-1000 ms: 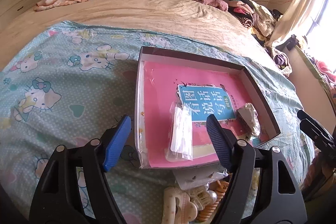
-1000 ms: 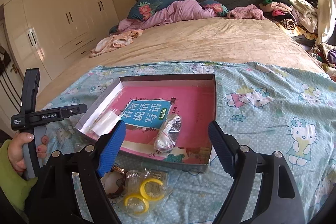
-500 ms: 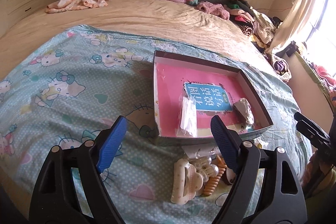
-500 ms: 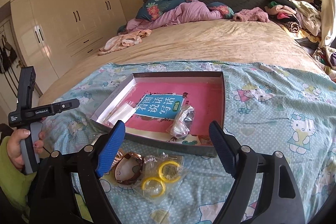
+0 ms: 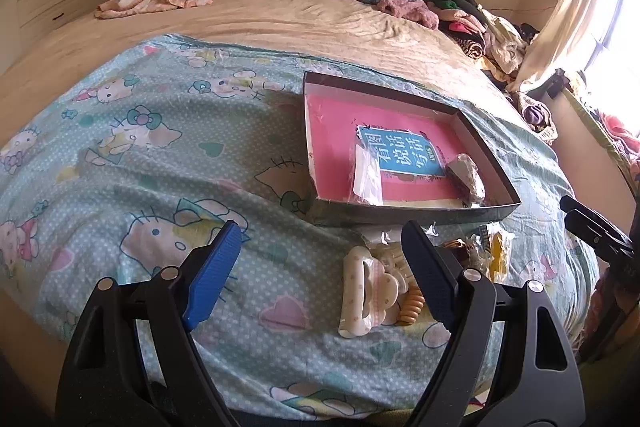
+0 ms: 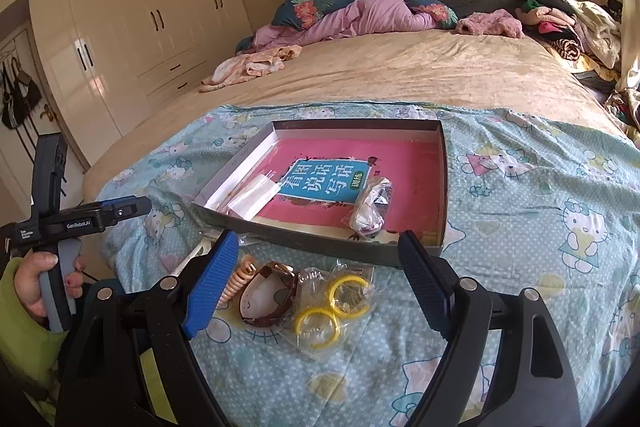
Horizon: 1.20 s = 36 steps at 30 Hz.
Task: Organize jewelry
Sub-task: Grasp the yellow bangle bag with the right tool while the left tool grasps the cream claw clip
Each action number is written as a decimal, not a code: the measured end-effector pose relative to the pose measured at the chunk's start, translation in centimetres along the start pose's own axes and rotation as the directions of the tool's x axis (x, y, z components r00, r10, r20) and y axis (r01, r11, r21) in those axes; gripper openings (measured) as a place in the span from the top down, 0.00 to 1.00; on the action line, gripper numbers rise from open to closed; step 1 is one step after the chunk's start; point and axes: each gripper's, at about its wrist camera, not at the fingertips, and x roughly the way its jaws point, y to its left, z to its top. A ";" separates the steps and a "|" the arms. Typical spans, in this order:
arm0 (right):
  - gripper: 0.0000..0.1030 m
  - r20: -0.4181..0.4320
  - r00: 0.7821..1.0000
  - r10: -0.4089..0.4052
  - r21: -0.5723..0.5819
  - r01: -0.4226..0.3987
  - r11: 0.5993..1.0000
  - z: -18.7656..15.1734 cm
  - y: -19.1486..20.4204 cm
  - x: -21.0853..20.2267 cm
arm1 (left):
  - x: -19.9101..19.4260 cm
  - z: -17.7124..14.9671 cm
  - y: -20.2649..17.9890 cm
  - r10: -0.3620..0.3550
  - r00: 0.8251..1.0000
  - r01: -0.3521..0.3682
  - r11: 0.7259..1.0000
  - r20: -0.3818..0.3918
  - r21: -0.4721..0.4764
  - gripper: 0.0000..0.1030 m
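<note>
Backing off the box (image 5: 412,215), left gripper (image 5: 320,279) widened its jaws, empty; right gripper (image 6: 316,281) gapes empty over the bagged yellow rings (image 6: 332,303), 2 packets already boxed.

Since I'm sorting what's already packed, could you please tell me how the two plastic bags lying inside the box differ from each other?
The flat clear bag lies smooth near the left wall of the box, while the crumpled bag is bunched into a lump further right, at the blue label's end. The flat clear bag looks pale and almost contentless; the crumpled bag shows dark items inside. Both are transparent and rest on the pink book cover.
</note>
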 end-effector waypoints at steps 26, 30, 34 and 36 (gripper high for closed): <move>0.48 -0.187 0.982 0.021 0.131 0.003 0.991 -5.6 -1.4 5.1 | 4.6 -4.6 -2.9 0.009 0.986 0.006 0.996 -0.164 0.089 0.28; 0.48 -0.197 0.980 0.020 0.142 0.008 0.990 -5.8 -1.4 6.1 | 5.5 -4.5 -2.5 0.003 0.981 0.009 0.998 -0.192 0.060 0.28; 0.57 -0.184 0.983 -0.009 0.101 0.028 0.994 -5.7 -1.3 6.7 | 6.4 -4.5 -2.6 -0.011 0.974 0.022 0.999 -0.225 0.046 0.28; 0.58 -0.180 0.984 -0.008 0.082 0.024 0.996 -5.6 -1.4 6.7 | 6.8 -4.5 -2.7 -0.023 0.971 0.033 0.999 -0.239 0.037 0.29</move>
